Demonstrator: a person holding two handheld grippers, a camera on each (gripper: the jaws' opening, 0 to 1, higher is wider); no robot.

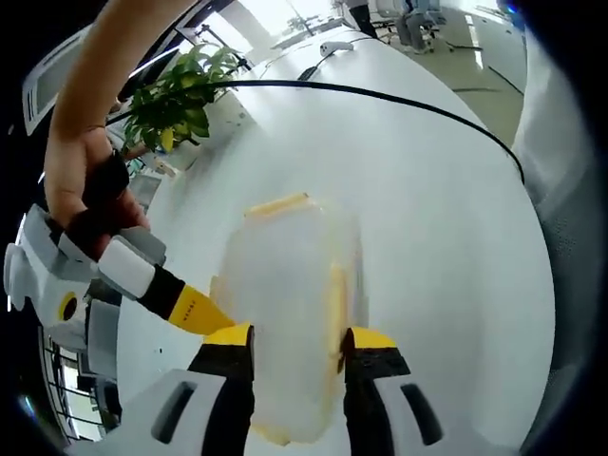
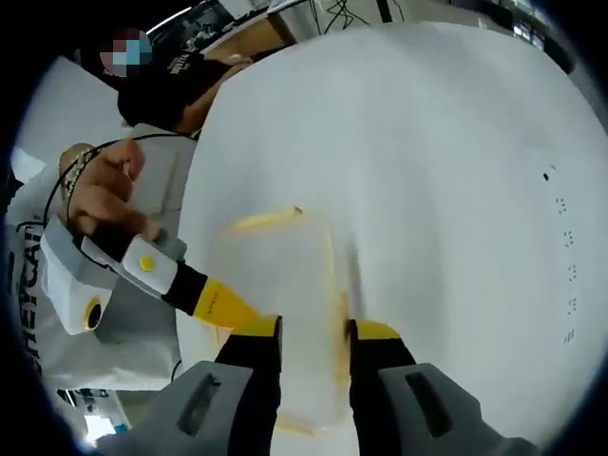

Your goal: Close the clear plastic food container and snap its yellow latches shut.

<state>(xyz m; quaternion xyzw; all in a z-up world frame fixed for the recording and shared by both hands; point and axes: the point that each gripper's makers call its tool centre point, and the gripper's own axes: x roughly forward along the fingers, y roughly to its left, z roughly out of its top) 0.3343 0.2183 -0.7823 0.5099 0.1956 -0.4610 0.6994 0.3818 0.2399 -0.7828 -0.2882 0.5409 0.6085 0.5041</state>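
The clear plastic food container (image 1: 285,285) lies on the white table, its lid on top. One yellow latch (image 1: 277,204) is at its far end and another (image 1: 334,304) runs along its right side. My left gripper (image 1: 299,342) stands over the near part of the lid, jaws a little apart. The right gripper (image 1: 214,318) reaches in from the left and its yellow tip touches the container's left edge. In the right gripper view the container (image 2: 294,275) lies under my right gripper (image 2: 313,332), whose jaws stand narrowly apart beside a side latch (image 2: 340,323). The left gripper (image 2: 228,309) comes in from the left.
The white table (image 1: 437,247) spreads out beyond and to the right of the container. A black cable (image 1: 380,95) arcs across its far part, and a potted plant (image 1: 176,95) stands past the left edge. A person's hand (image 2: 104,195) holds the gripper at the left.
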